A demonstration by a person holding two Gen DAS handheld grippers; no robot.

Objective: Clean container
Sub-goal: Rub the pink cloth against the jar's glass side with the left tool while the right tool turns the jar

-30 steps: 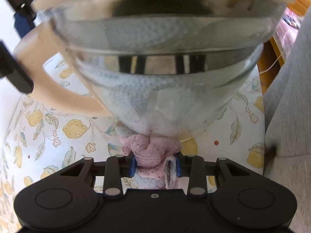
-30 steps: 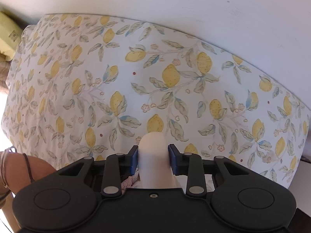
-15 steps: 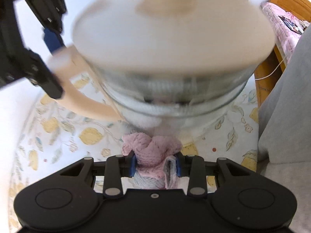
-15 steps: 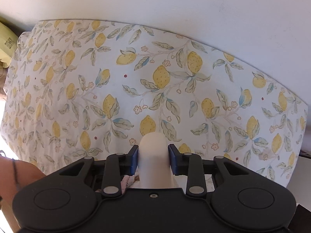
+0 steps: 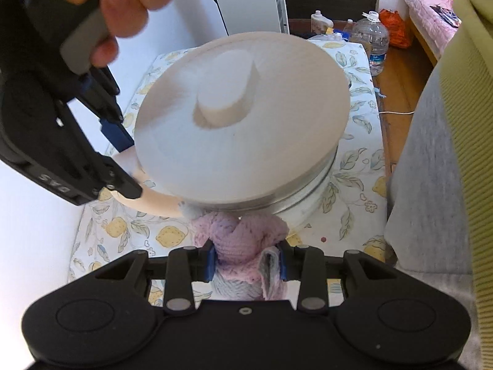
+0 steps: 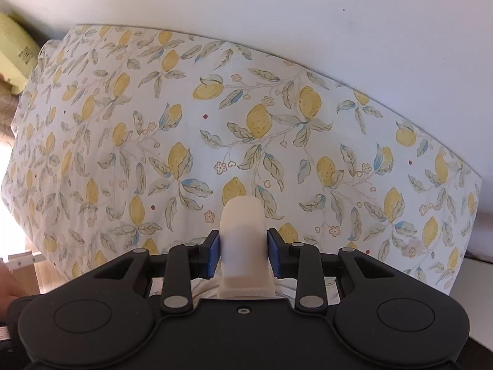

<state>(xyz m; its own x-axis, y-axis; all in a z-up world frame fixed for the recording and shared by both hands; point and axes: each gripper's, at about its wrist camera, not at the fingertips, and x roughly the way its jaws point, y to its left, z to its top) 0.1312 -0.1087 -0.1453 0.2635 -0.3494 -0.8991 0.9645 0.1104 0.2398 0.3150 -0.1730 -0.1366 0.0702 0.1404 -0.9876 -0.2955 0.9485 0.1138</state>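
The bench [image 6: 129,98], under a lemon-print cloth, fills the right wrist view and runs beneath everything in the left one. Over it sits the container [image 5: 311,185], a glass-walled pot with a metal band at the rim, capped by a broad cream lid [image 5: 240,117] with a raised oval knob; whether its base rests on the cloth or hangs just above it cannot be told, since the lid hides the bottom. Its short axis runs up through the knob and tips slightly toward the left wrist camera, while its long line runs across, out along the cream handle [image 5: 154,197] to the left of that view. It should handle as stiff, fairly heavy and breakable, the glass slick when wiped, and the lid looks loose enough to slide off if tipped, so the handle is the sound place to hold. The right gripper [image 6: 243,254] does just that: its blue fingers [image 6: 212,254] are closed to the handle's width, one on each side. The left gripper [image 5: 245,262] is closed on a bunched pink and grey cloth [image 5: 240,234], soft and light, pressed against the container's near wall just under the lid's edge.
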